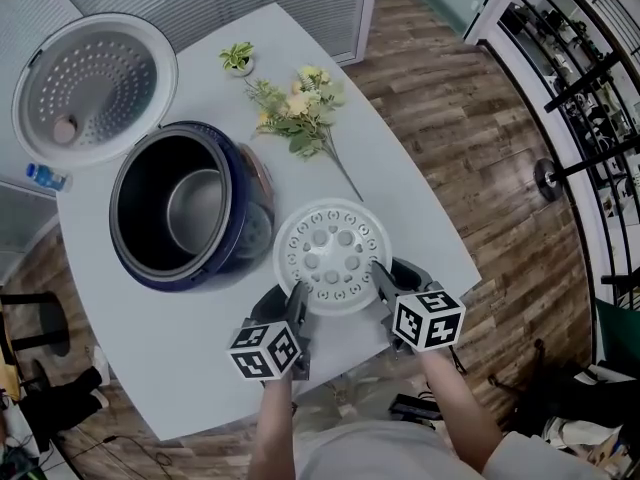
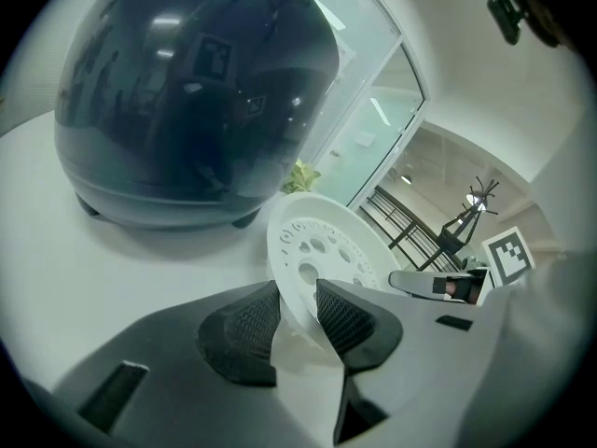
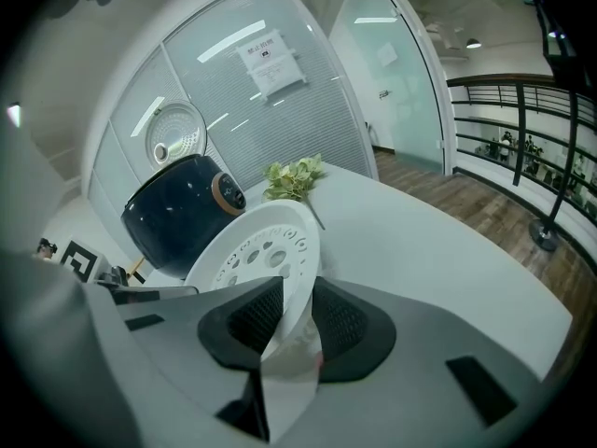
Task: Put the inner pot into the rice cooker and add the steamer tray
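- Left tool (image 1: 298, 290) is clenched on the near-left rim of the steamer tray (image 1: 333, 256); in its own view I see both pads pinching the white edge.
- Right tool (image 1: 378, 270) is clamped on the near-right rim the same way, with the rim pressed between its pads.
- I have the steamer tray, a round white perforated disc, held between the two tools just to the right of the rice cooker (image 1: 250, 223) and not over its opening. It looks tilted in both gripper views.
- I see the dark blue rice cooker standing open, with the inner pot (image 1: 195, 208) seated inside it.
- Its lid (image 1: 95, 88) is swung back on the cooker's far-left side, perforated underside showing.
- Beyond the cooker, to its right, a flower sprig (image 1: 300, 113) lies on the white desk (image 1: 400, 198), with a small potted plant (image 1: 238, 58) farther back.
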{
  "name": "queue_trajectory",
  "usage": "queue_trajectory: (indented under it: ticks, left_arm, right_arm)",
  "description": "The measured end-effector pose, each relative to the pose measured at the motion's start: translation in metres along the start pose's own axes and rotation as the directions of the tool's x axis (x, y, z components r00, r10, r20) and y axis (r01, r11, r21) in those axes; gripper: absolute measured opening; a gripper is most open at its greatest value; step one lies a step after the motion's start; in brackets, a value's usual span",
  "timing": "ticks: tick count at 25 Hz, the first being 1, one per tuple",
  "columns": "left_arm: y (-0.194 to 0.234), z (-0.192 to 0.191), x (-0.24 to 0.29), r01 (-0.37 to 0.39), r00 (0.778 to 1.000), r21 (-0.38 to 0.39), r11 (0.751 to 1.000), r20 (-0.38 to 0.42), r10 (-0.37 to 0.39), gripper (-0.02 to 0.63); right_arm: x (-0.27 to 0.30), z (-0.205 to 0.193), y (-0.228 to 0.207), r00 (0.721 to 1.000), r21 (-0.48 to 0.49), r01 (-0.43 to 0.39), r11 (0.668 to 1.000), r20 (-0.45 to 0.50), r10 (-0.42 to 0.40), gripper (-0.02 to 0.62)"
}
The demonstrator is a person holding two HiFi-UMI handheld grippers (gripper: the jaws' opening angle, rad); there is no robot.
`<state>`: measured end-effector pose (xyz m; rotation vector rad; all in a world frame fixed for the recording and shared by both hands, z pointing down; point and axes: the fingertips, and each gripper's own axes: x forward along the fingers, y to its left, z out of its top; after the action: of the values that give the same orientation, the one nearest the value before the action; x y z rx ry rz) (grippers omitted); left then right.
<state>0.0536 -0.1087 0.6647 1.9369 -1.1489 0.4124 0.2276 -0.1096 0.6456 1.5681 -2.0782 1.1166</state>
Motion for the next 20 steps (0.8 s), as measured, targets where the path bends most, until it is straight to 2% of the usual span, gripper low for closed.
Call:
queue_trajectory:
  ticks: [7, 20]
  left_arm:
    - [-0.016, 0.009, -0.008, 0.014, 1.0, 0.027, 1.0, 0.013, -0.015, 0.123]
    - [-0.047, 0.047, -0.033, 0.034, 0.996, 0.073, 0.997, 0.076, -0.039, 0.118]
  right_arm:
    - [-0.02, 0.005, -0.001, 0.999, 0.016, 0.016, 1.0, 0.031, -0.017, 0.11]
    - [-0.055, 0.047, 0.014, 0.992, -0.02, 0.017, 1.0, 0.123, -0.014, 0.109]
